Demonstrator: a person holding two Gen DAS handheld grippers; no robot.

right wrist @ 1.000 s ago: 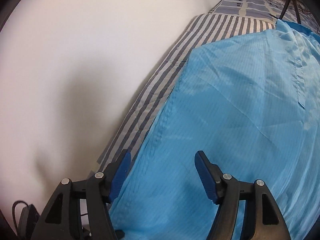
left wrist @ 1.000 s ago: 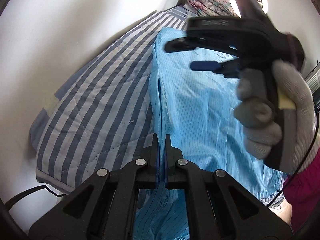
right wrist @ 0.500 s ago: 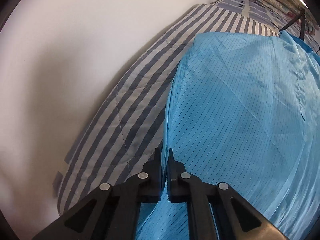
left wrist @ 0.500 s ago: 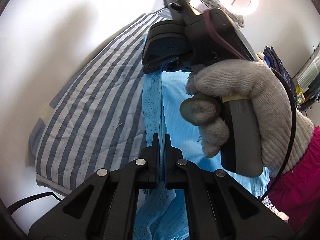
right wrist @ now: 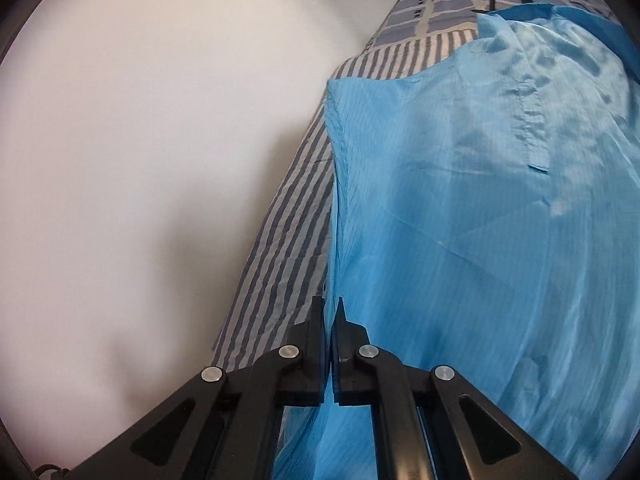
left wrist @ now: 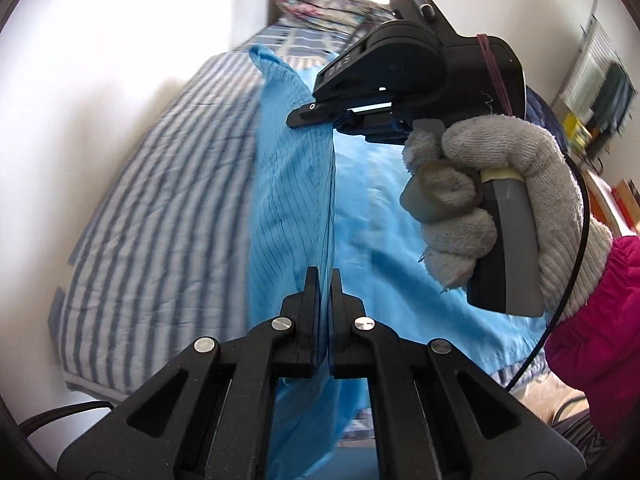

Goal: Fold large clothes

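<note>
Left gripper [left wrist: 323,276] and right gripper [right wrist: 329,306] pinching blue garment [right wrist: 460,240]; lettering illegible

My garment [left wrist: 292,200] was bright blue with thin dark pinstripes; the bed cover [left wrist: 160,216] beneath bore blue-grey and white stripes. My glove [left wrist: 516,184] was grey knit, my sleeve [left wrist: 600,340] magenta, the wall [right wrist: 140,140] white.
</note>
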